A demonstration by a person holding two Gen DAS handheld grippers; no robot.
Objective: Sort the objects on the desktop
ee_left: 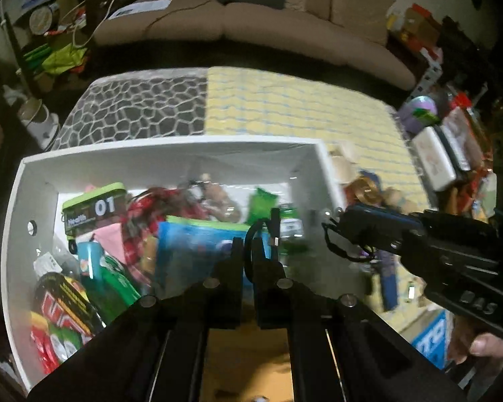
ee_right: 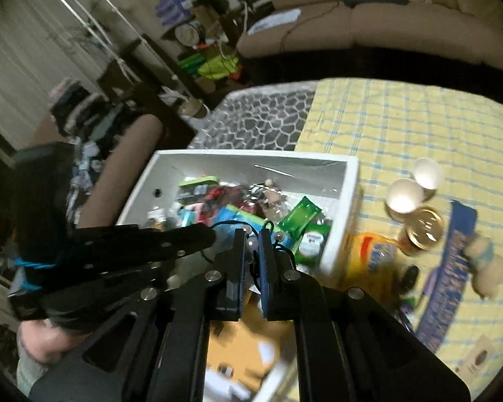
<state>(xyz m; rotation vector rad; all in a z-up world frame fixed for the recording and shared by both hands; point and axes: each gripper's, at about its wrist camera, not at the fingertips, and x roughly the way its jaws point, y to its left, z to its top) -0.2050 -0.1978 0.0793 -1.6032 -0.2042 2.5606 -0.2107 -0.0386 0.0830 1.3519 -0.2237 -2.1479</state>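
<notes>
White card forms the box [ee_left: 171, 149], set on a yellow check cloth [ee_right: 402, 124]. A thin black cable [ee_left: 251, 231] is pinched between the pressed-together jaws of the left gripper [ee_left: 248, 248] above the box. A black cord with small beads [ee_right: 251, 242] is pinched by the nearly shut right gripper [ee_right: 252, 239] at the box's near corner. The carry-to-box step is judged in hand; a release over the pile is called for next. Packets, a green tin [ee_left: 94, 206] and a blue pouch [ee_left: 198, 238] fill the box. 2 cups [ee_right: 415, 184] and a jar [ee_right: 422, 227] remain outside it.
</notes>
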